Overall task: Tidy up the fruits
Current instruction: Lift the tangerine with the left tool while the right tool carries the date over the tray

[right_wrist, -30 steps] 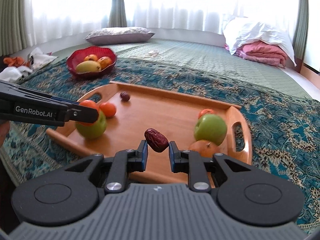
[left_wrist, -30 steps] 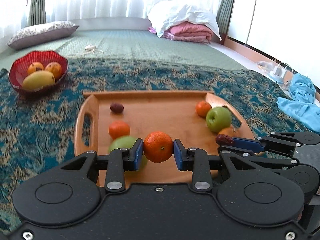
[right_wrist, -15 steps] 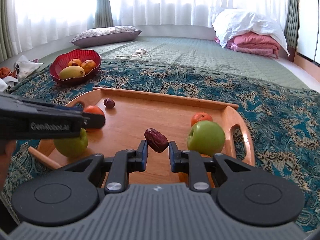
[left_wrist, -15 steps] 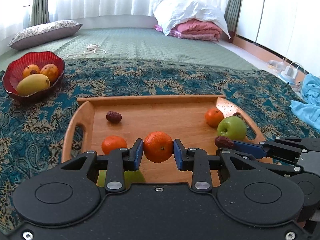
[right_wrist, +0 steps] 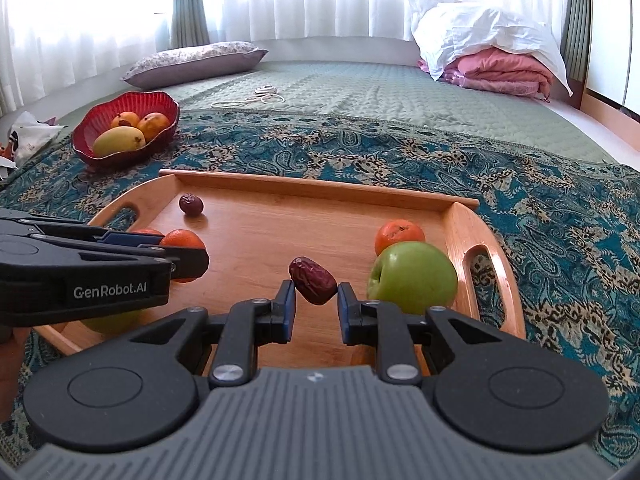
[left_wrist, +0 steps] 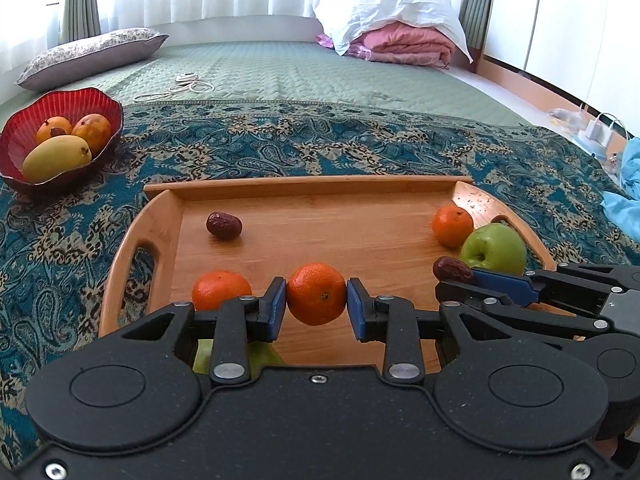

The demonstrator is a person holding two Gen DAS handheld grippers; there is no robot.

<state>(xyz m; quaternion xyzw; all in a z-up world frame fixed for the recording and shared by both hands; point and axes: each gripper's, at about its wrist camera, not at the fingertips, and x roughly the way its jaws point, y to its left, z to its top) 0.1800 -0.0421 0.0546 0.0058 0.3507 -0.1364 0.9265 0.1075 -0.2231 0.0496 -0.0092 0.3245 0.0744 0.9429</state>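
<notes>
My left gripper (left_wrist: 316, 306) is shut on a mandarin (left_wrist: 316, 299) above the near part of the wooden tray (left_wrist: 304, 188). My right gripper (right_wrist: 316, 300) is shut on a dark red date (right_wrist: 313, 285) over the tray (right_wrist: 320, 182). On the tray lie another date (left_wrist: 224, 225), a mandarin (left_wrist: 221, 290) at the left, a mandarin (left_wrist: 452, 226) and a green apple (left_wrist: 494, 248) at the right. A second green apple (left_wrist: 204, 356) is mostly hidden under my left gripper. In the right wrist view the left gripper (right_wrist: 188, 256) comes in from the left.
A red bowl (left_wrist: 16, 140) with a mango and two orange fruits stands far left on the patterned blanket (left_wrist: 320, 148). Beyond lie a white cable (left_wrist: 188, 86), a pillow (left_wrist: 92, 56) and folded bedding (left_wrist: 396, 36). Blue cloth (left_wrist: 628, 204) lies at the right edge.
Both grippers have moved forward over the tray and sunk a little, each still holding its fruit. The bowl and tray fruits appear shifted in view but lie where they were.
</notes>
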